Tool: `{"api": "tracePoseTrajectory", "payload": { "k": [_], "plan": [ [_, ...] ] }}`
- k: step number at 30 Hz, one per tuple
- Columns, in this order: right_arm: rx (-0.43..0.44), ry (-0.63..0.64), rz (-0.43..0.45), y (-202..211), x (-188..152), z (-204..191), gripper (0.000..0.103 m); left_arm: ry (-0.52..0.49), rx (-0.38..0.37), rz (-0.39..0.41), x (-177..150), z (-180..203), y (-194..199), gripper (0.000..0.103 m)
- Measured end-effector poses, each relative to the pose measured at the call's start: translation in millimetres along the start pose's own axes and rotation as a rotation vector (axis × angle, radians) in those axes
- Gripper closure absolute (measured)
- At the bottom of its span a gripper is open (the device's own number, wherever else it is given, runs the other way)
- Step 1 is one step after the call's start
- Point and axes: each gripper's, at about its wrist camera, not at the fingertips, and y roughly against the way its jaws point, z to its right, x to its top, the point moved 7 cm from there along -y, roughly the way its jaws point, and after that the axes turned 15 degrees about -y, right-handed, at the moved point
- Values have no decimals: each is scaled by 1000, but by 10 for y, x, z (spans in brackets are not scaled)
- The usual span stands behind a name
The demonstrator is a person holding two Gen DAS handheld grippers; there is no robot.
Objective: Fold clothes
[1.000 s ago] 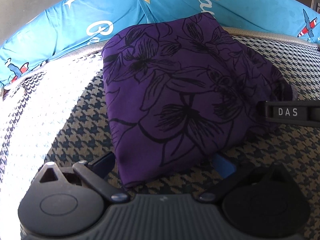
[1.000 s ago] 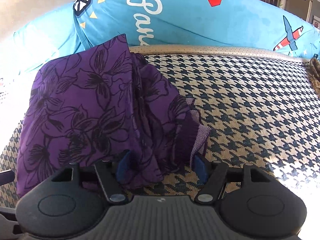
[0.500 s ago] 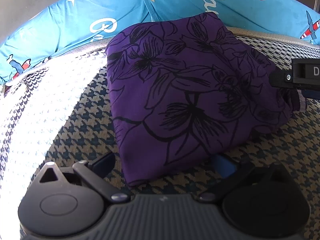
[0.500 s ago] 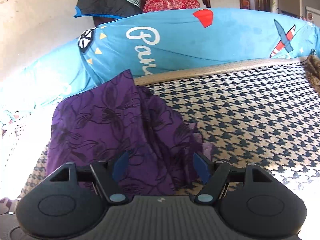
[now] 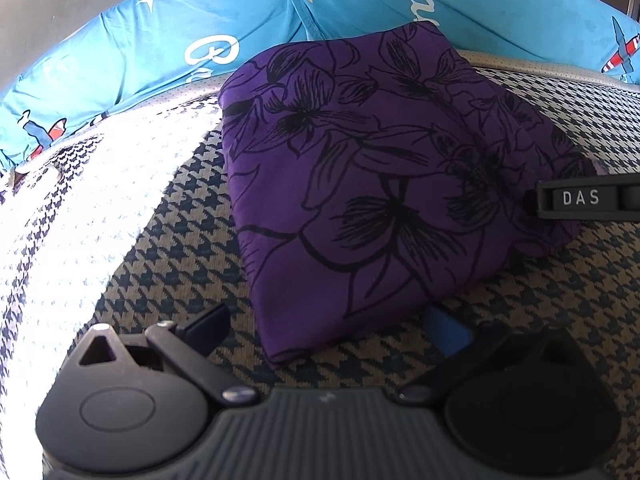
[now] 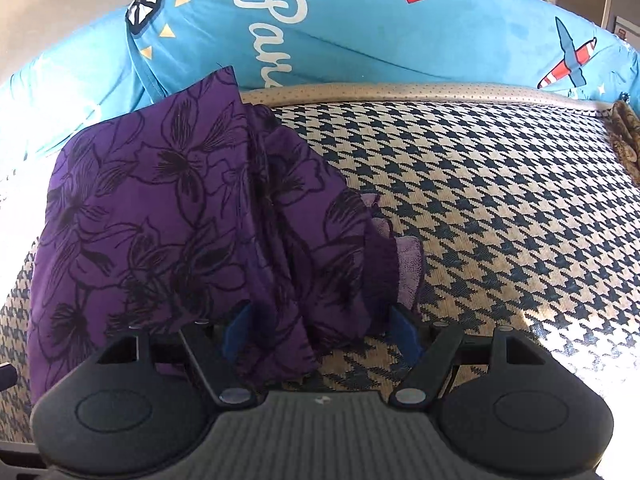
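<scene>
A purple garment with black flower outlines (image 5: 360, 184) lies folded into a thick bundle on a houndstooth mattress (image 5: 168, 264). My left gripper (image 5: 328, 330) stands open just short of the bundle's near corner, fingers either side of it and apart from it. In the right wrist view the same garment (image 6: 184, 216) shows its bunched right edge with a pale lilac lining. My right gripper (image 6: 320, 330) is open, its blue fingers (image 6: 236, 328) straddling the lower folds. The right gripper's body, marked DAS (image 5: 584, 198), enters the left wrist view at the bundle's right side.
Blue printed pillows (image 6: 360, 32) line the far edge of the mattress (image 6: 500, 208). Strong sunlight washes out the mattress at the left (image 5: 60, 220). A brown patterned cloth (image 6: 624, 136) sits at the far right edge. The houndstooth surface stretches bare right of the garment.
The right gripper tilted up and away half a second ago, then came back down low onto the garment's right folds. The left gripper barely shifted; the bundle stayed put.
</scene>
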Motion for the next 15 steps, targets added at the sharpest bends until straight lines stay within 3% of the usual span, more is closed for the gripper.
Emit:
{"api": "tracePoseTrajectory", "payload": {
  "k": [7,15],
  "plan": [
    [-78,-14,-17,-155,-23,102,16,1,3,4,-14,3,44,0],
    [-124,-72,-24,-91,2,129,16,10,7,11,-11,1,100,0]
  ]
}}
